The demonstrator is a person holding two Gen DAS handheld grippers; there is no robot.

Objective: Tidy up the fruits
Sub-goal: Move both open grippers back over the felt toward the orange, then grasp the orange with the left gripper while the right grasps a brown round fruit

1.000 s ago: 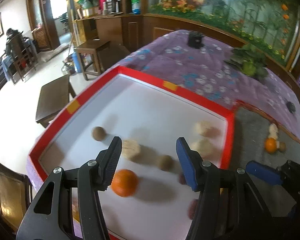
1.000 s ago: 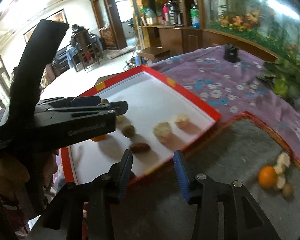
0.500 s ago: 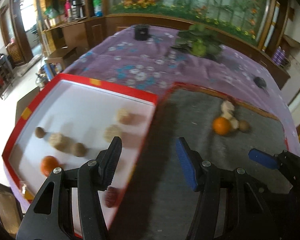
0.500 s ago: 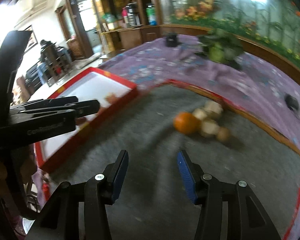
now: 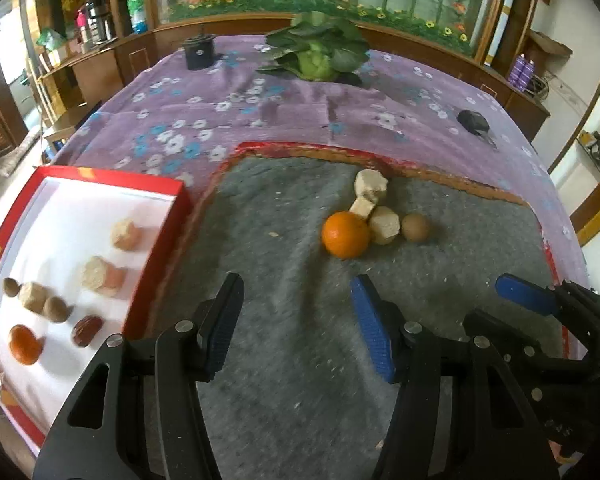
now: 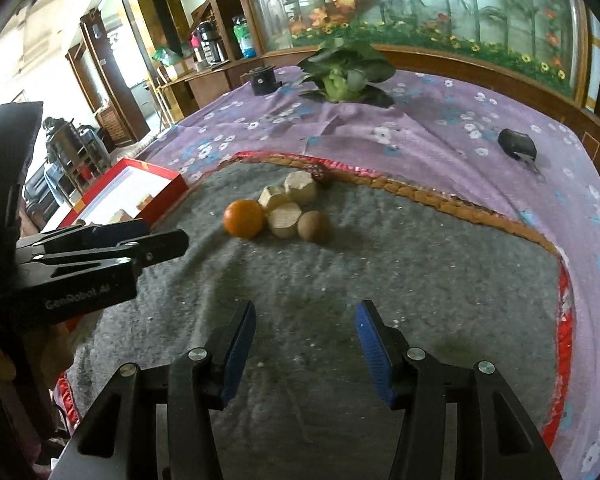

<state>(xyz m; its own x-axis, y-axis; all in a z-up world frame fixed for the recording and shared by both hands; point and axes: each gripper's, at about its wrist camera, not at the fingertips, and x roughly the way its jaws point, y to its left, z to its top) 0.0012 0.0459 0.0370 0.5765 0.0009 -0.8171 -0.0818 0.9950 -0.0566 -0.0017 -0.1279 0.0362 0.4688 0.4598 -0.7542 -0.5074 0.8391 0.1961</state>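
Observation:
An orange point(image 5: 345, 234) lies on the grey mat point(image 5: 284, 248) with three pale peeled fruits point(image 5: 384, 219) and a brown round fruit point(image 5: 415, 227) beside it. The same cluster shows in the right wrist view: orange point(image 6: 243, 218), brown fruit point(image 6: 314, 226), plus a dark red date point(image 6: 321, 173) behind. A red-rimmed white tray point(image 5: 182, 204) at left holds an orange point(image 5: 25, 344), a date point(image 5: 86, 330) and several pale and brown fruits. My left gripper point(image 5: 296, 320) is open and empty, short of the orange. My right gripper point(image 6: 306, 342) is open and empty over the mat.
A green leafy cabbage point(image 5: 318, 56) and a black cup point(image 5: 198, 52) stand at the far side of the purple flowered cloth. A small dark object point(image 5: 474, 121) lies at the right. The left gripper shows at the left of the right wrist view point(image 6: 100, 256).
Both grippers have swung right, away from the tray, and now face the fruit cluster on the grey mat. Both stay open and empty.

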